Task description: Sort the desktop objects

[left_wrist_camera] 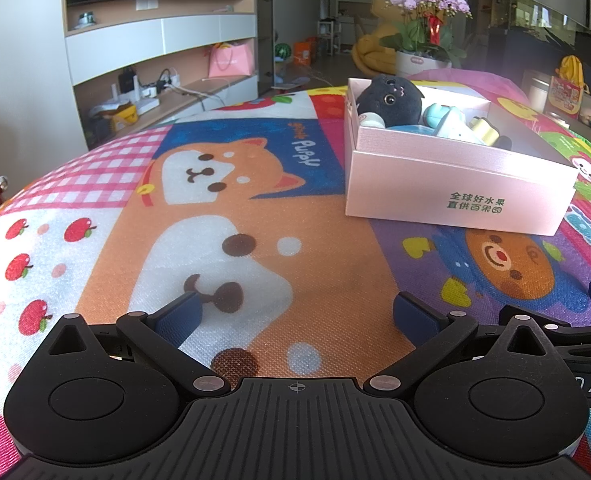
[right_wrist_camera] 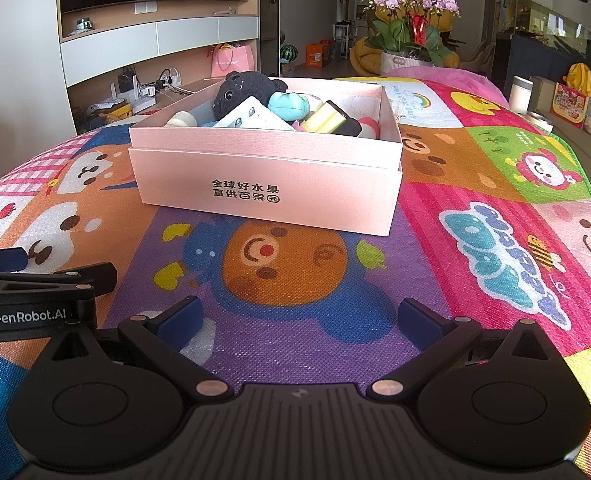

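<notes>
A pink cardboard box (left_wrist_camera: 455, 196) (right_wrist_camera: 271, 196) stands on the cartoon-print mat. Inside it lie a dark grey plush toy (left_wrist_camera: 389, 98) (right_wrist_camera: 241, 90), a white device (right_wrist_camera: 251, 118), a teal toy (left_wrist_camera: 435, 114) (right_wrist_camera: 291, 104), a pale yellow and black item (left_wrist_camera: 485, 130) (right_wrist_camera: 327, 122) and other small things. My left gripper (left_wrist_camera: 297, 316) is open over the dog picture, left of and nearer than the box, nothing between its fingers. My right gripper (right_wrist_camera: 301, 320) is open over the bear picture, in front of the box, also holding nothing. The left gripper's body (right_wrist_camera: 35, 292) shows at the right view's left edge.
The colourful mat (left_wrist_camera: 95, 248) (right_wrist_camera: 495, 200) covers the whole table, which drops off at the left and right. Behind the table stand a potted orchid (left_wrist_camera: 423, 36) (right_wrist_camera: 411, 32), a TV shelf unit (left_wrist_camera: 155, 60) with a pink bag (right_wrist_camera: 233, 60), and a white cylinder (right_wrist_camera: 521, 94).
</notes>
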### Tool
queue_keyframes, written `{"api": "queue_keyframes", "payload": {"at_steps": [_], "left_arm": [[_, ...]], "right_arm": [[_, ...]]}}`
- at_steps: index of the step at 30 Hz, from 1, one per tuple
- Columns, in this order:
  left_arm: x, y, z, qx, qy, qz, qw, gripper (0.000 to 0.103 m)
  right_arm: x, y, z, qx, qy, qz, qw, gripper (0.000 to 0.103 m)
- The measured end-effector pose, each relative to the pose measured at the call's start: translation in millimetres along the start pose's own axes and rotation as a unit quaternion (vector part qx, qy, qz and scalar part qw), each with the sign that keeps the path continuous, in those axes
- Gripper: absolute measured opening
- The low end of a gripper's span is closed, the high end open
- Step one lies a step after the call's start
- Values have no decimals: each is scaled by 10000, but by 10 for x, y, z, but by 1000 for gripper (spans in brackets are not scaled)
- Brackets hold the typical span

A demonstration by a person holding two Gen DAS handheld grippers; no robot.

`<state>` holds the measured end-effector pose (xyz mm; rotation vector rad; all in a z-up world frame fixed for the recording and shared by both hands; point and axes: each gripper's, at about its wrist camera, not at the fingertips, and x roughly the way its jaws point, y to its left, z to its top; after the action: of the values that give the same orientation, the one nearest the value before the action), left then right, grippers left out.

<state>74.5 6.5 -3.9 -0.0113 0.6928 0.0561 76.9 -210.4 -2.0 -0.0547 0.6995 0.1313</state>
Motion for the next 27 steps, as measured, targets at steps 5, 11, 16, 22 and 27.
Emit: {"api": "queue_keyframes", "payload": {"at_steps": [5, 11, 16, 22, 27], "left_arm": [[-1, -1, 0, 0, -1, 0, 10000, 103], [-9, -10, -5, 0, 0, 0, 10000, 103], [-5, -4, -2, -1, 1, -1, 10000, 103], [-7, -8, -3, -1, 1, 0, 10000, 103], [-4, -5, -2, -1, 0, -1, 10000, 103]], "right_arm": [[4, 1, 1, 0, 0, 0, 10000, 103], [4, 1, 1, 0, 0, 0, 10000, 103], [1, -1, 1, 0, 0, 1, 10000, 103], [1, 0, 1, 0, 0, 1, 10000, 103], [2, 0, 1, 0, 0, 1, 10000, 103]]}}
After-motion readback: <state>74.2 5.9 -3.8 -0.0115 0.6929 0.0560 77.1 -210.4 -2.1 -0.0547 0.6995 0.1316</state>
